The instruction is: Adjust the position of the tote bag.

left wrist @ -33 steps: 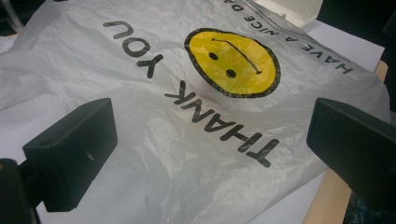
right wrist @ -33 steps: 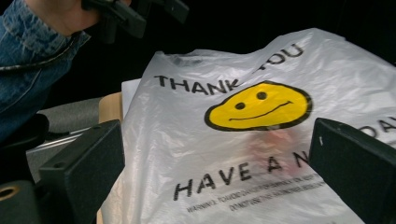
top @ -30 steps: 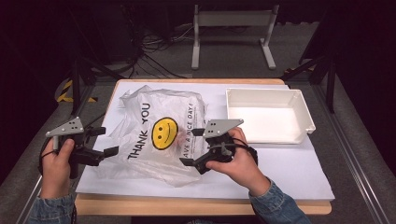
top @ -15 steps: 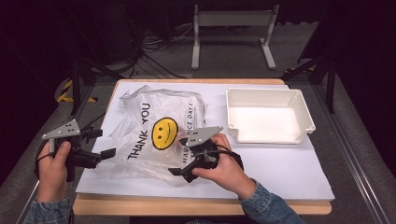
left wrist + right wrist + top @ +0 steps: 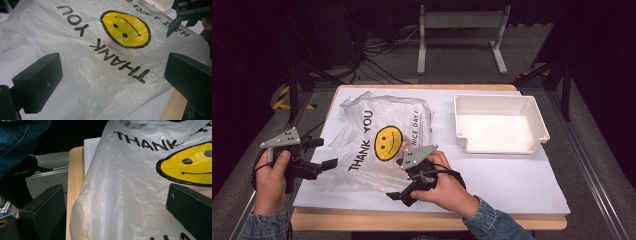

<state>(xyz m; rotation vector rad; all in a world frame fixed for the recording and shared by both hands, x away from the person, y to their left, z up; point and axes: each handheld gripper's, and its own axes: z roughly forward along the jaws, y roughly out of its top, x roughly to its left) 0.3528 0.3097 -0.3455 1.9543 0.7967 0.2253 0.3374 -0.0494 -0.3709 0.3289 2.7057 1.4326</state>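
Note:
A crumpled white plastic bag point(image 5: 382, 142) printed with "THANK YOU" and a yellow smiley lies on the left half of the table. My left gripper point(image 5: 322, 152) is at the bag's left edge with its jaws wide apart, open; in the left gripper view the bag point(image 5: 110, 50) spreads out beyond the left gripper point(image 5: 112, 75). My right gripper point(image 5: 399, 196) sits at the bag's near edge, pointing left, and is open too. In the right gripper view the bag point(image 5: 130, 182) lies between and beyond the jaws of the right gripper point(image 5: 117, 205). Neither gripper holds anything.
An empty white tray point(image 5: 539, 120) stands at the right of the white table cover point(image 5: 512, 185). The wooden table edge point(image 5: 75, 182) runs close to the right gripper. The other hand's gripper point(image 5: 180, 17) shows at the top right of the left gripper view.
My right gripper has moved left and toward the near edge of the bag, turning to point left. The left gripper has drifted slightly left and nearer.

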